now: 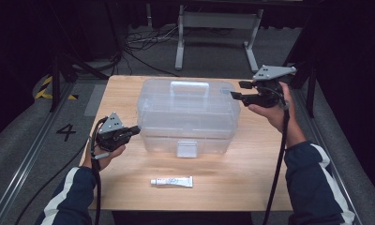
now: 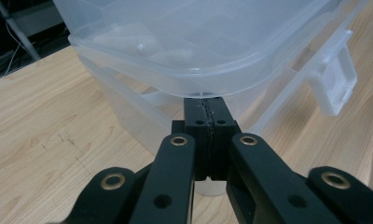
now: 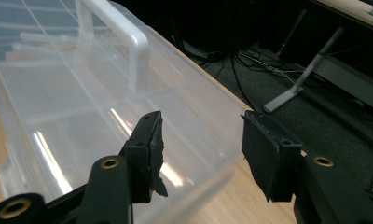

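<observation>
On the wooden table [image 1: 129, 187] the person's left hand [image 1: 103, 154] holds the left gripper [image 1: 138, 129] low at the near left corner of the clear plastic storage box [image 1: 188, 115], its jaws pressed flat together with nothing between them; in the left gripper view the joined tips [image 2: 208, 112] sit right under the overhanging rim of the lid [image 2: 198, 42], so close that whether they touch the plastic cannot be told. The box stands in the middle of the table, lid down, with a moulded carry handle [image 1: 189, 89] on top and a white front latch [image 1: 186, 149] hanging at its near wall; the same latch [image 2: 336, 81] shows off to the right in the left gripper view. Through the cloudy walls pale dividers and a shallow tray can be made out, but whatever lies in the compartments is too blurred to name. In front of the box, well apart from it, a small white tube [image 1: 172, 181] lies flat on the wood, cap to the left; its print is too small to read. At the far right corner of the box the right hand [image 1: 274, 110] holds the right gripper [image 1: 235, 91] raised above the table, jaws set wide apart and gripping nothing; in the right gripper view its two pads [image 3: 152, 149] frame the lid's right end, with the handle [image 3: 124, 42] beyond them. A painted 4 [image 1: 66, 132] marks the floor left of the table.
</observation>
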A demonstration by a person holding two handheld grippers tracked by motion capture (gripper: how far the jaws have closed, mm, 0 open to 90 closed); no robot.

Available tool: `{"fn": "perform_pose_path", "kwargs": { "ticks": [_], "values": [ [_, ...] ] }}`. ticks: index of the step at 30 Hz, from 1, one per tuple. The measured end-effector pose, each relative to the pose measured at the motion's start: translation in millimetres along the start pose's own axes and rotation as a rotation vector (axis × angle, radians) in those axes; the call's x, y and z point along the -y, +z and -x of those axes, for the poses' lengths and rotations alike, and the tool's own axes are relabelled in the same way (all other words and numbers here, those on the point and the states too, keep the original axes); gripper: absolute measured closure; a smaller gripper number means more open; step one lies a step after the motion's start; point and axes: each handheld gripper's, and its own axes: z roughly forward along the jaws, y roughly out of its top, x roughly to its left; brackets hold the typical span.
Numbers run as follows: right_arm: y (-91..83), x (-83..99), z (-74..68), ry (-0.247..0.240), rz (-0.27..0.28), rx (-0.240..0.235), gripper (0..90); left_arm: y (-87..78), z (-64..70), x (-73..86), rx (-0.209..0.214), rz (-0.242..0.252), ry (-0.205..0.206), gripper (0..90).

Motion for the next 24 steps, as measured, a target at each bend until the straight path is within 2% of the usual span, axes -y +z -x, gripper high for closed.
{"fn": "perform_pose_path", "kwargs": {
  "ticks": [2, 5, 9, 11, 13, 17, 22, 24],
  "values": [
    [-12.1, 17.1, 2.8, -0.002, -0.003, 0.024, 46.3, 0.2, 0.4, -0.6, -0.001, -0.004, 0.003, 89.9],
    [-17.8, 28.4, 2.5, -0.009, -0.006, 0.048, 45.3, -0.3, 0.3, -1.1, -0.004, -0.003, 0.000, 89.8],
    [-29.6, 49.9, -0.3, -0.010, 0.015, 0.070, 43.0, -0.6, 0.0, -2.1, -0.003, 0.001, -0.003, 89.8],
    [-32.2, 58.7, -2.2, -0.007, 0.023, 0.066, 42.6, -1.1, -0.2, -3.0, -0.006, 0.000, 0.002, 89.8],
    [-31.7, 66.1, -4.1, -0.006, 0.020, 0.067, 42.4, -1.6, -0.4, -3.6, -0.005, 0.003, -0.003, 89.9],
    [-24.1, 81.7, -8.3, -0.009, -0.021, 0.052, 41.2, -2.0, -0.2, -4.9, -0.012, 0.006, 0.002, 89.8],
    [-12.1, 98.2, -13.8, -0.008, -0.047, 0.009, 38.6, -3.3, -0.7, -7.2, -0.010, 0.012, 0.005, 89.8],
    [-7.9, 103.0, -16.0, -0.021, -0.063, 0.016, 37.9, -3.9, -0.4, -8.3, -0.012, 0.015, 0.006, 89.8]
  ]
}}
